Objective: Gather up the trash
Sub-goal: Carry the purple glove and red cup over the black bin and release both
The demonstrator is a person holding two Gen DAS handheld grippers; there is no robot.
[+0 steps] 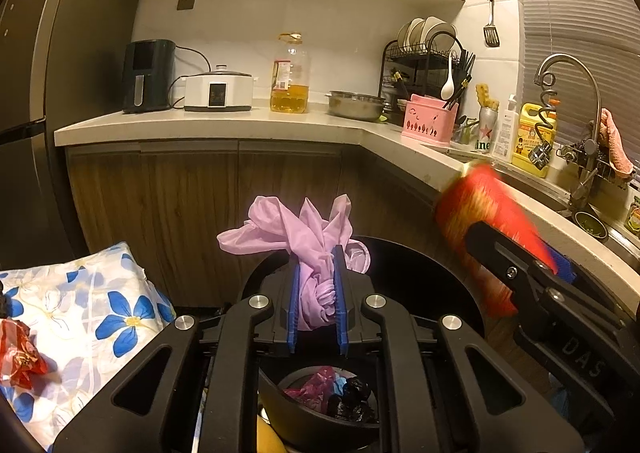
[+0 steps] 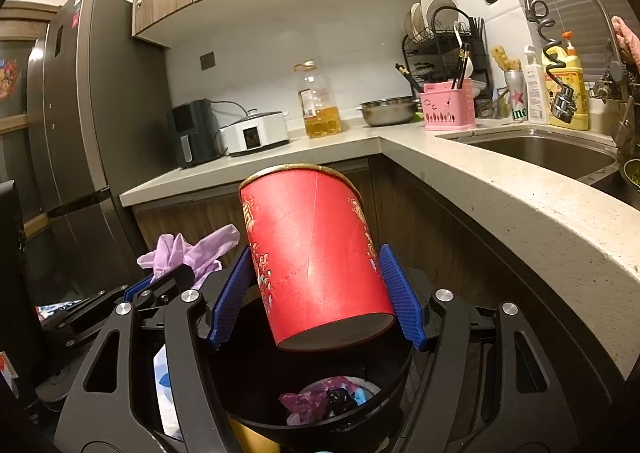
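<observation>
My left gripper (image 1: 316, 289) is shut on a crumpled lilac plastic bag (image 1: 308, 237) and holds it over the black trash bin (image 1: 420, 265). The bin holds pink, blue and black bags (image 1: 332, 393). My right gripper (image 2: 316, 293) is shut on a red cardboard tube with gold print (image 2: 316, 253), tilted, right above the same bin (image 2: 256, 405). In the left wrist view the red tube (image 1: 480, 221) shows blurred at the right. In the right wrist view the lilac bag (image 2: 188, 253) and left gripper show at the left.
An L-shaped counter (image 1: 224, 125) carries an air fryer (image 1: 148, 75), a cooker (image 1: 218, 91), an oil bottle (image 1: 290, 73), a steel bowl (image 1: 356, 105) and a pink utensil holder (image 1: 428, 119). A sink (image 2: 548, 153) is at the right, a fridge (image 2: 68, 113) at the left. A floral cloth (image 1: 80, 325) with a red wrapper (image 1: 20, 357) lies at the left.
</observation>
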